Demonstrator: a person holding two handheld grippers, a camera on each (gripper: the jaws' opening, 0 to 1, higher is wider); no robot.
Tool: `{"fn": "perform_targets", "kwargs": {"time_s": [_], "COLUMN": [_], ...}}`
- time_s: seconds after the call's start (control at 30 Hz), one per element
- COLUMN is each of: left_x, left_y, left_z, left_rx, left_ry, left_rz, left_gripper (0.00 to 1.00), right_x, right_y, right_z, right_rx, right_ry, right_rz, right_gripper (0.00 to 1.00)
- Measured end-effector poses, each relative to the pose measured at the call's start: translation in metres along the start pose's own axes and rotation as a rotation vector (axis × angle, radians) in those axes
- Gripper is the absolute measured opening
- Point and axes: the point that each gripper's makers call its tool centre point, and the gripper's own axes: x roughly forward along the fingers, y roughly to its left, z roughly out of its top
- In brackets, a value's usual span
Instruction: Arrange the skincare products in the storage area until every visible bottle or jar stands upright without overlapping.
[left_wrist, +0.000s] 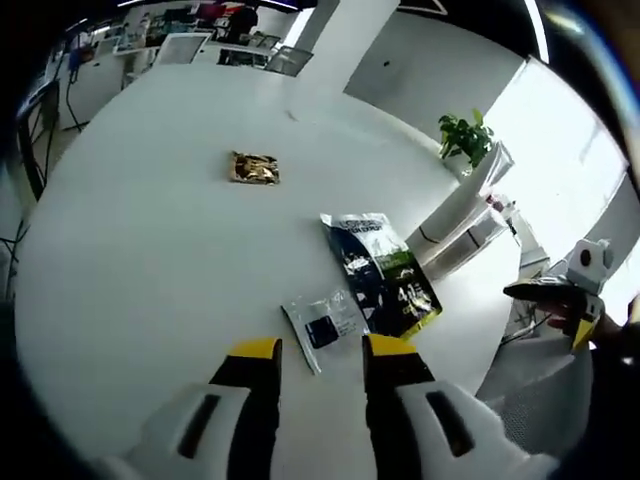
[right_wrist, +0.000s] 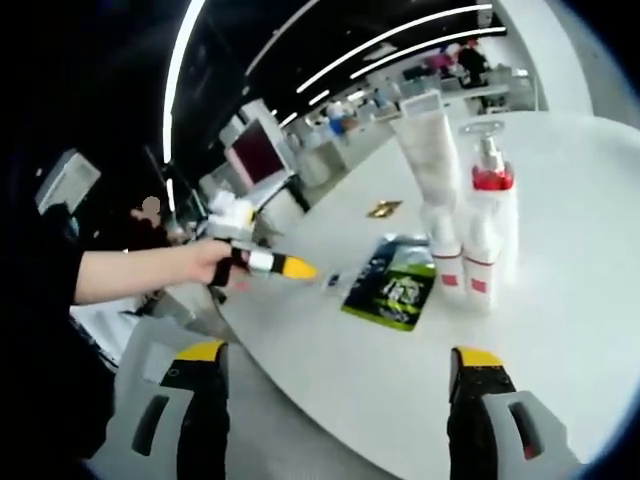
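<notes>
A tall white tube (right_wrist: 424, 150) stands upright on the white round table (right_wrist: 560, 330), with a red-collared pump bottle (right_wrist: 490, 215) and small white bottles (right_wrist: 447, 262) close beside it. The left gripper view shows that cluster as the tube (left_wrist: 462, 205) and the bottles (left_wrist: 497, 208) at the table's right edge. A dark blue-green pouch (left_wrist: 381, 272) lies flat, and a small silver sachet (left_wrist: 322, 326) lies just beyond my left gripper (left_wrist: 322, 350), which is open and empty. My right gripper (right_wrist: 340, 356) is wide open, off the table's near edge.
A gold sachet (left_wrist: 253, 168) lies alone further out on the table (left_wrist: 150, 260). A green plant (left_wrist: 465, 135) stands behind the bottles. A person's hand holds the left gripper (right_wrist: 270, 263) at the table's edge. Desks and monitors stand in the background.
</notes>
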Motion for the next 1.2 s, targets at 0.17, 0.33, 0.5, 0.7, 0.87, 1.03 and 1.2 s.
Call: {"fn": "perform_targets", "kwargs": {"time_s": [0.17,0.33,0.5,0.7,0.87,1.03,1.2], "left_x": [-0.010,-0.025,-0.047,-0.073,-0.088,-0.097,-0.103], "left_y": [-0.024,-0.038,-0.047,-0.054,-0.056,-0.049,-0.054], "left_z": [-0.014,-0.034,-0.038,-0.041,-0.040,-0.040,-0.038], "left_rx": [-0.013,-0.018,-0.032,0.001,0.042,0.072,0.074], "left_ry": [-0.011,-0.001,-0.041,-0.054,-0.096,-0.127,-0.151], "left_rz": [-0.051,-0.060,-0.040,-0.014,0.053,0.148,0.144], "left_gripper": [0.45,0.55,0.68,0.77,0.82,0.92,0.94], "right_x": [-0.001,-0.002,-0.006,-0.011,-0.015,-0.028,-0.040], "right_y": [0.002,0.003,-0.001,-0.003,-0.001,-0.002,-0.013], "right_z": [0.000,0.001,0.004,0.007,0.010,0.019,0.017], "right_rx": [-0.009,-0.023,-0.042,-0.031,-0.045,-0.113,-0.168], "right_ry": [0.001,-0.003,-0.018,-0.040,-0.050,-0.073,-0.056], "right_rz": [0.003,0.000,-0.027,-0.037,-0.040,-0.076,-0.111], "right_gripper": [0.94,0.94,0.97,0.98,0.99,0.99,0.99]}}
